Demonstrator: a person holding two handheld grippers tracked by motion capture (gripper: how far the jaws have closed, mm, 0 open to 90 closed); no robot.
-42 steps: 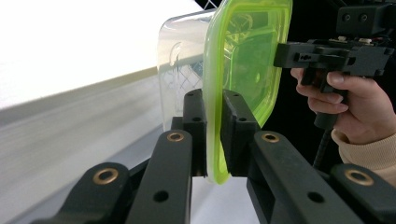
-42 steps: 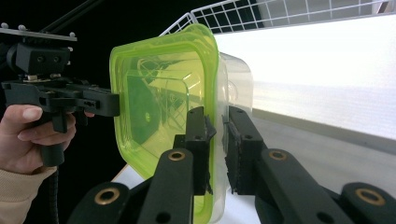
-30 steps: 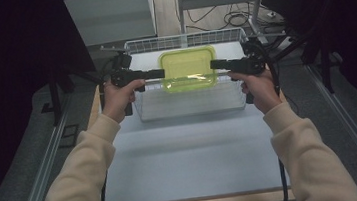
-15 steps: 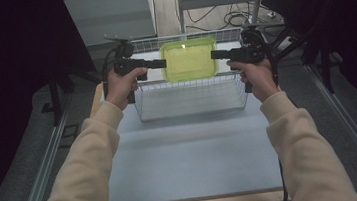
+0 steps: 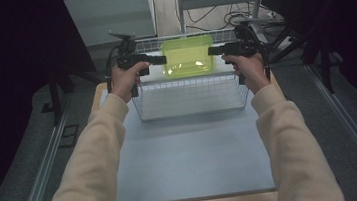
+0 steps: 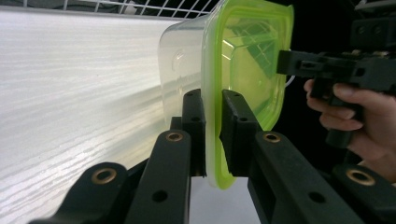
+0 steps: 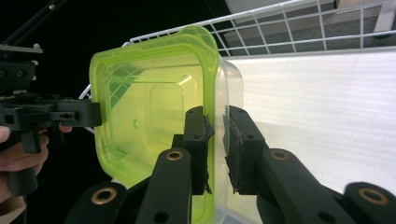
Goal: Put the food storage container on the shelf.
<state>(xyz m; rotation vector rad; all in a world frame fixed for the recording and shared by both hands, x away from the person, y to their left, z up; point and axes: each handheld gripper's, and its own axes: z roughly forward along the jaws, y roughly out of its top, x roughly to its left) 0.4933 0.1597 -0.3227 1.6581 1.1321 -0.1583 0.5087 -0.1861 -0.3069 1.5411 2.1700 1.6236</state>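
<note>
A clear plastic container with a yellow-green lid [image 5: 188, 56] hangs level over the far half of the wire basket [image 5: 189, 80]. My left gripper [image 5: 162, 59] pinches its left rim and my right gripper [image 5: 211, 51] pinches its right rim. In the left gripper view the left gripper [image 6: 212, 100] is shut on the lid's edge [image 6: 252, 56], with the right gripper [image 6: 285, 63] on the far side. In the right gripper view the right gripper [image 7: 217, 116] clamps the lid's rim [image 7: 149, 107], and the left gripper [image 7: 93, 114] grips the opposite edge.
The basket stands at the far end of a pale table [image 5: 191, 149], whose front edge is wooden. A metal rack and cables [image 5: 227, 5] lie beyond the basket. Rails [image 5: 43, 170] run along both sides of the table.
Both hands have carried the container away from the person, toward the basket's far side. Both grips on its rim stay as they were.
</note>
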